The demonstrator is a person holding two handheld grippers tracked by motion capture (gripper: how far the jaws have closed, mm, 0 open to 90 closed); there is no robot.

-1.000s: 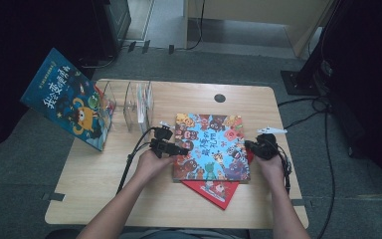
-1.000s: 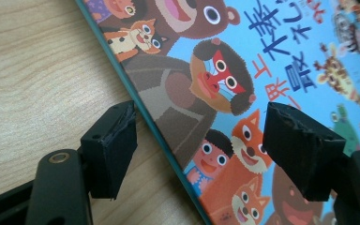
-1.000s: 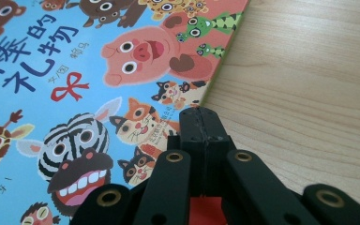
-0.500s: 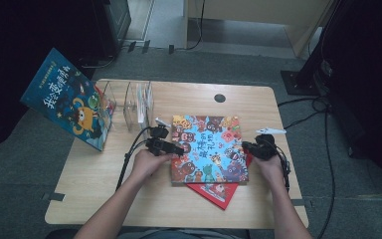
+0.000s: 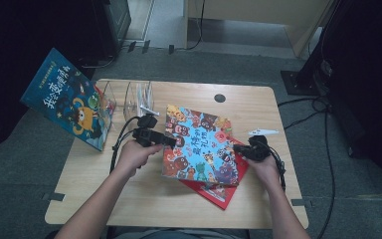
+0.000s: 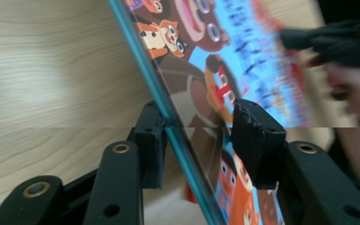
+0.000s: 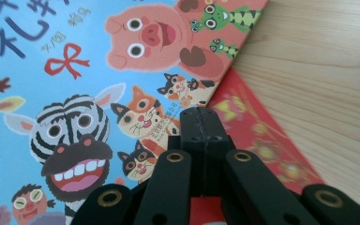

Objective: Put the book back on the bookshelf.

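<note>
Left gripper [image 5: 171,141], jaws just closing astride the blue book's [image 5: 201,147] lifted left edge; right gripper [image 5: 238,149] clenched, pinning it near the table's [image 5: 129,199] right edge

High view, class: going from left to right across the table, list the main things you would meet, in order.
Blue picture book leaning at the table's left edge → clear stand → left gripper → animal picture book → right gripper.
</note>
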